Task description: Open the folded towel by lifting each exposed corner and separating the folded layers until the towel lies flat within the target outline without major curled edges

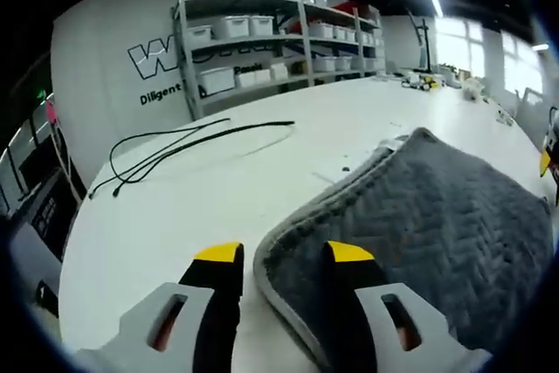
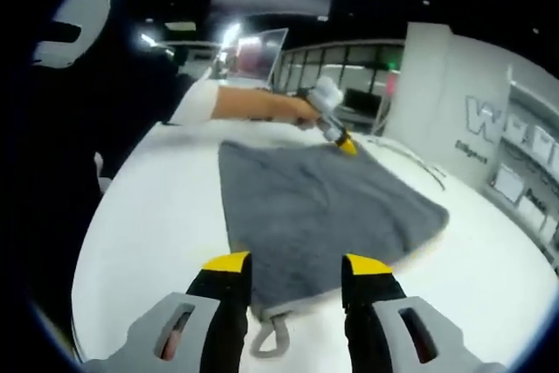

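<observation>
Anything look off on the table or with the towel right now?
A loose black cable lies across the white table beyond the grey towel, apart from it. The towel's hanging loop sticks out past its near edge. No spill or damage visible.

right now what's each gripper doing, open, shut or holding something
Left gripper: open, jaws straddling a corner edge of the grey quilted towel, not clamped.
Right gripper: open, jaws apart over the towel's near edge, holding nothing.
</observation>
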`<state>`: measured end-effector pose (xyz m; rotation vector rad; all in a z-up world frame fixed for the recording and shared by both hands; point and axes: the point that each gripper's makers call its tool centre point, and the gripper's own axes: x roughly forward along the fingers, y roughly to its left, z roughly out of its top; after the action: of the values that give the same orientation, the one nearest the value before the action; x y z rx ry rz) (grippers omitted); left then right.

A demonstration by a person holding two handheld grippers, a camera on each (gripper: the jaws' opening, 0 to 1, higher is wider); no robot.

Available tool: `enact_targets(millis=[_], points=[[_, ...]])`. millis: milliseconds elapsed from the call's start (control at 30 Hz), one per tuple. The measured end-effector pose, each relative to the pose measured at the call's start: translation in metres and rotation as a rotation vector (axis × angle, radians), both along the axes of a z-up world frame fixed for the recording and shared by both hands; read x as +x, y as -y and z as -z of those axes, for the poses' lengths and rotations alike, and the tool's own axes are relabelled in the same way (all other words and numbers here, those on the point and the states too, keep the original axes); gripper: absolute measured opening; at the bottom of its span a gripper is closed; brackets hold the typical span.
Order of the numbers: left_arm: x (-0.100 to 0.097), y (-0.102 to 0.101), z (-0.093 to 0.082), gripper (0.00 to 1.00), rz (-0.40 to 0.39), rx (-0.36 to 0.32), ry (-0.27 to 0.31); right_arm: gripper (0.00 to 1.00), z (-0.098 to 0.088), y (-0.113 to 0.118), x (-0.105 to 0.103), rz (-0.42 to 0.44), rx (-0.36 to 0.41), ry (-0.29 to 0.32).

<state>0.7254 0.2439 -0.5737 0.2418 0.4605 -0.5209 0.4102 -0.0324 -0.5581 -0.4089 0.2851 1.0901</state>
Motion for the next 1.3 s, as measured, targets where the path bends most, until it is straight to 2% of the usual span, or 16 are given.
enact_targets(millis=[333, 467, 667, 700, 767, 967, 1133, 1300], points=[[0.004, 0.007, 0.008, 0.32, 0.014, -0.048, -0.023, 0.36, 0.011, -0.008, -0.003, -0.012, 0.002, -0.052], [0.004, 0.007, 0.017, 0.31, 0.024, -0.021, -0.043, 0.34, 0.015, -0.012, -0.004, -0.01, 0.015, -0.094], [0.004, 0.008, 0.021, 0.25, 0.023, -0.077, -0.066, 0.27, 0.02, -0.011, -0.001, 0.006, 0.025, -0.134], [0.004, 0.008, 0.022, 0.24, 0.023, -0.077, -0.066, 0.27, 0.023, -0.011, -0.001, 0.008, 0.015, -0.136], [0.004, 0.009, 0.022, 0.23, 0.028, -0.081, -0.064, 0.25, 0.035, -0.007, -0.002, -0.001, -0.062, -0.14], [0.002, 0.011, 0.023, 0.17, 0.035, -0.082, -0.068, 0.2, 0.038, -0.008, -0.003, 0.001, -0.053, -0.154], [0.0, 0.013, 0.023, 0.11, 0.044, -0.081, -0.067, 0.11, 0.039, -0.009, -0.004, 0.01, -0.052, -0.175], [-0.004, 0.013, 0.023, 0.07, 0.048, -0.037, -0.058, 0.04, 0.04, -0.008, -0.003, 0.013, -0.067, -0.184]])
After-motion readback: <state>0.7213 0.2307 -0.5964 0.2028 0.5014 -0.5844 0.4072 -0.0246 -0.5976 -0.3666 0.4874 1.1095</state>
